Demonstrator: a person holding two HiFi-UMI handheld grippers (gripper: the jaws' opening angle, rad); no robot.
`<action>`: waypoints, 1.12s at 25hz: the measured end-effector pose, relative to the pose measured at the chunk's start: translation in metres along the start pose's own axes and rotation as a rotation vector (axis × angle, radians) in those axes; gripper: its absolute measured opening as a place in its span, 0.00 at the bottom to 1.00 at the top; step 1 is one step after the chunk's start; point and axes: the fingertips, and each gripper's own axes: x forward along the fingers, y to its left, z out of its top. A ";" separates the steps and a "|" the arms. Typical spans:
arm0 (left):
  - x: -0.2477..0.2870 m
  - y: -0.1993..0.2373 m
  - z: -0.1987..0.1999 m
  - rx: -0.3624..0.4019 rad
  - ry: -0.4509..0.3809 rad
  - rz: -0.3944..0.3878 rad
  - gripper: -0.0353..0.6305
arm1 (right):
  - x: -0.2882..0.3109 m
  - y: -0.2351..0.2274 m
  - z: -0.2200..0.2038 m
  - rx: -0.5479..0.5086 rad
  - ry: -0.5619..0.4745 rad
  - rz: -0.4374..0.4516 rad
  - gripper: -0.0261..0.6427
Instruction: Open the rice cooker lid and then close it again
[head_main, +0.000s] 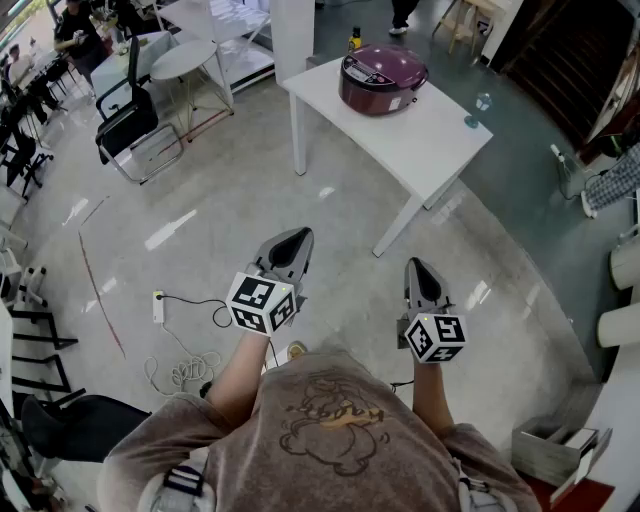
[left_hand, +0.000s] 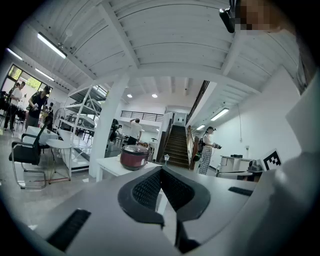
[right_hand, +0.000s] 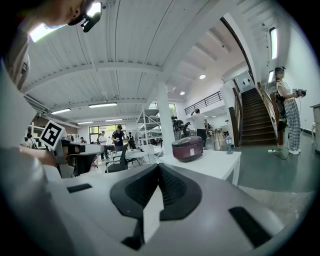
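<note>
Rice cooker (head_main: 382, 77) sits closed on the counter (head_main: 420, 140), upper centre, well apart from left tongs (head_main: 297, 236) and right tongs (head_main: 416, 263), both pressed together empty.

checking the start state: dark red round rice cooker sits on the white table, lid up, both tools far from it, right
The lid is down, not up, as the head view shows. The dark red round rice cooker does sit on the white table, left tool and right tool far from it.

Bystander (head_main: 618, 180) partly beyond right edge
</note>
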 end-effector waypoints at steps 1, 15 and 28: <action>0.000 0.001 0.000 -0.002 0.003 -0.002 0.08 | 0.001 0.001 0.000 0.012 -0.003 0.001 0.04; -0.010 0.030 -0.007 -0.018 0.031 -0.083 0.08 | 0.010 0.036 -0.034 0.062 0.018 -0.045 0.04; 0.035 0.062 0.002 -0.037 -0.007 -0.092 0.08 | 0.069 0.022 -0.024 0.043 0.010 -0.036 0.04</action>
